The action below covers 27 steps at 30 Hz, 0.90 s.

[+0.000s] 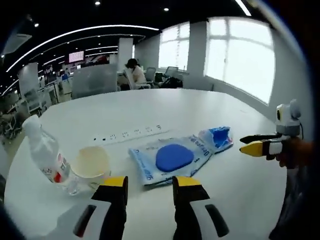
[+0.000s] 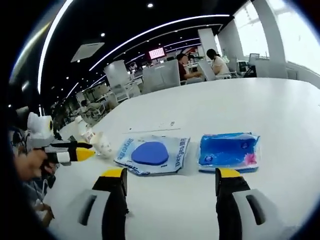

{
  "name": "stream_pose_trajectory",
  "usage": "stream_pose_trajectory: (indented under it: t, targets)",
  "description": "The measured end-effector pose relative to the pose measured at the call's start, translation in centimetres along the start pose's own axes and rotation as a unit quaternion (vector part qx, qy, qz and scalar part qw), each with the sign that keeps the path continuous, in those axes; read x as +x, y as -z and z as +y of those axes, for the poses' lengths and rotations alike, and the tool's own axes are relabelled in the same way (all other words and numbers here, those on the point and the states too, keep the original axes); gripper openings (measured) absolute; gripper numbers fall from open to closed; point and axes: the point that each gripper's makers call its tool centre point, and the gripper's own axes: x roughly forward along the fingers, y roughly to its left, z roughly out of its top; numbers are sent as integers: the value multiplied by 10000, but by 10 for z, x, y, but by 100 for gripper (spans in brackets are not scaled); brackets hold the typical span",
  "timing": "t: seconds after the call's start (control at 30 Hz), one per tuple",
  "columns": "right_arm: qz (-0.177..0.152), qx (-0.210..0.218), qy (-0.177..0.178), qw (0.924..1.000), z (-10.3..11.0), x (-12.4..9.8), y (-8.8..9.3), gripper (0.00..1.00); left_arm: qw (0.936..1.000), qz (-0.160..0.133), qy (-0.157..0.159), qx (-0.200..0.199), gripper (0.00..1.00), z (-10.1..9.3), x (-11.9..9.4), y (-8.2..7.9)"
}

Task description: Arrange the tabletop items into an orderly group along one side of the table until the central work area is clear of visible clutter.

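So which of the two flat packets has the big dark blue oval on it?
The white-edged packet nearer the cup and bottle; the other packet is bright blue all over.

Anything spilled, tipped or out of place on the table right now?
No spill visible. The plastic bottle leans at a tilt beside the paper cup. The two packets lie flat mid-table, not yet grouped at one side.
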Motion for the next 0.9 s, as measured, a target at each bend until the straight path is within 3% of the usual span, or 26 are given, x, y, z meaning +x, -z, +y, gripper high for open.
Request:
stream_pose_trajectory:
  t: [0.5,0.9]
  targets:
    - [134,154,171,9996,-11,39,11,44,9990,230,-105,-365,28,14,40,22]
    - [122,434,180,9988,-11,61,15,32,9977,209,-79,-640,21,13,54,28]
